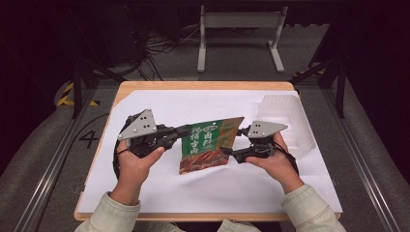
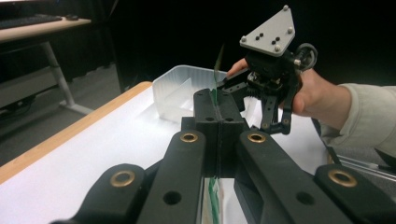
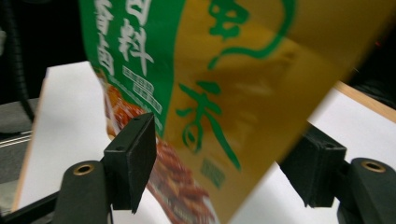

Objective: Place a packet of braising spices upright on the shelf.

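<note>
A green and gold snack packet (image 1: 209,144) with a red food picture hangs above the white sheet between my two grippers. My left gripper (image 1: 186,131) is shut on the packet's left edge. In the left gripper view the jaws (image 2: 215,100) are pressed together with the thin green edge of the packet (image 2: 214,88) between them. My right gripper (image 1: 235,141) is open at the packet's right side. In the right gripper view its jaws (image 3: 224,163) stand wide apart, one on each side of the packet (image 3: 224,70), without touching it.
A clear plastic tray (image 1: 290,116) with compartments sits at the table's far right corner, also seen as the tray (image 2: 177,88) beyond the left jaws. A white sheet (image 1: 159,183) covers the wooden table (image 1: 203,85). A white stand (image 1: 239,21) is on the floor behind.
</note>
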A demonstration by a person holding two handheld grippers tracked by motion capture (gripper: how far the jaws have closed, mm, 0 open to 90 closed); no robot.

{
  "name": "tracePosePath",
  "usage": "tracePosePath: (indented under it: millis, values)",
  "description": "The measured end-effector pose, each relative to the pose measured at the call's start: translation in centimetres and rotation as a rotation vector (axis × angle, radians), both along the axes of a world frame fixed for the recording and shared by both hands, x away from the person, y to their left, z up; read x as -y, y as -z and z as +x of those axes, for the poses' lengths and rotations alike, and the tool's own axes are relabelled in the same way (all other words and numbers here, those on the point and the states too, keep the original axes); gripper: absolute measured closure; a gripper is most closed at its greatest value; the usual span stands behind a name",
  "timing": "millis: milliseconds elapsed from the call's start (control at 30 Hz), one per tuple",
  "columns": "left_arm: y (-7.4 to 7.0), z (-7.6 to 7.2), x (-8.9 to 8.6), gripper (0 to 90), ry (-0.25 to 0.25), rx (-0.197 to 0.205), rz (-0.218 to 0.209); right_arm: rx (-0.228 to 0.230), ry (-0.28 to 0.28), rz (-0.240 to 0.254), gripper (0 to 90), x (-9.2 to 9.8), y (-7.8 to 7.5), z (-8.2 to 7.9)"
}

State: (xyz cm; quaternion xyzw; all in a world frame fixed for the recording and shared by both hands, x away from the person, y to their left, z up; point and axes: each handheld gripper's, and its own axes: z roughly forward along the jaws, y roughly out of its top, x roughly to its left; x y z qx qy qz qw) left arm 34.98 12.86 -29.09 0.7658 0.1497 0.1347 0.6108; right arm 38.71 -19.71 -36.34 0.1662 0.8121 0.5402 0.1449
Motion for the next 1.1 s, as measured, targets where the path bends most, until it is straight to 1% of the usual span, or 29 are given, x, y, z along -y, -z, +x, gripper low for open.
tracePosePath:
  millis: [100, 167, 233, 333, 367, 433, 500, 533, 567, 633, 767, 867, 967, 1067, 1100]
  values:
    - [-0.1, -0.2, 0.1, 90.0, 0.010, 0.004, -0.005, 0.005, -0.054, 0.014, 33.9, -0.4, 0.0, -0.2]
    - [-0.1, -0.2, 0.2, 90.0, 0.014, 0.013, -0.008, 0.005, -0.082, 0.008, 36.3, -0.7, 0.1, -0.3]
    - [-0.1, -0.2, 0.2, 90.0, 0.021, 0.013, -0.014, 0.003, -0.112, -0.002, 38.7, -1.1, 0.2, -0.4]
    - [0.0, -0.2, 0.2, 90.0, 0.024, 0.020, -0.018, 0.007, -0.126, -0.023, 44.6, -1.4, 0.3, -0.5]
    - [0.0, -0.2, 0.2, 90.0, 0.027, 0.014, -0.024, 0.008, -0.125, -0.025, 46.4, -1.5, 0.3, -0.5]
    - [0.0, -0.2, 0.2, 90.0, 0.025, 0.015, -0.027, 0.009, -0.129, -0.032, 51.5, -1.6, 0.4, -0.6]
    - [0.0, -0.2, 0.1, 90.0, 0.020, 0.015, -0.030, -0.004, -0.139, -0.033, 57.8, -1.8, 0.4, -0.7]
    - [0.0, -0.2, 0.1, 90.0, 0.021, 0.014, -0.031, -0.003, -0.141, -0.041, 60.7, -1.8, 0.3, -0.8]
    - [0.0, -0.2, 0.1, 90.0, 0.021, 0.014, -0.031, -0.003, -0.141, -0.041, 60.7, -1.8, 0.3, -0.8]
    - [0.1, -0.2, 0.1, 90.0, 0.021, 0.006, -0.034, 0.000, -0.157, -0.066, 71.6, -1.9, 0.3, -0.9]
    - [0.1, -0.2, 0.2, 90.0, 0.014, 0.012, -0.025, 0.001, -0.178, -0.089, 84.0, -1.7, 0.1, -0.9]
    - [0.2, -0.2, 0.3, 90.0, 0.008, 0.017, -0.020, 0.010, -0.179, -0.105, 87.2, -1.7, 0.0, -0.9]
    - [0.2, -0.1, 0.3, 90.0, -0.011, 0.028, -0.008, 0.007, -0.183, -0.111, 88.6, -1.6, -0.2, -0.8]
    - [0.3, 0.0, 0.2, 90.0, -0.009, 0.024, -0.007, 0.004, -0.186, -0.122, 89.1, -1.5, -0.3, -0.8]
    - [0.3, 0.0, 0.2, 90.0, -0.011, 0.016, -0.012, 0.004, -0.187, -0.123, 89.2, -1.5, -0.4, -0.8]
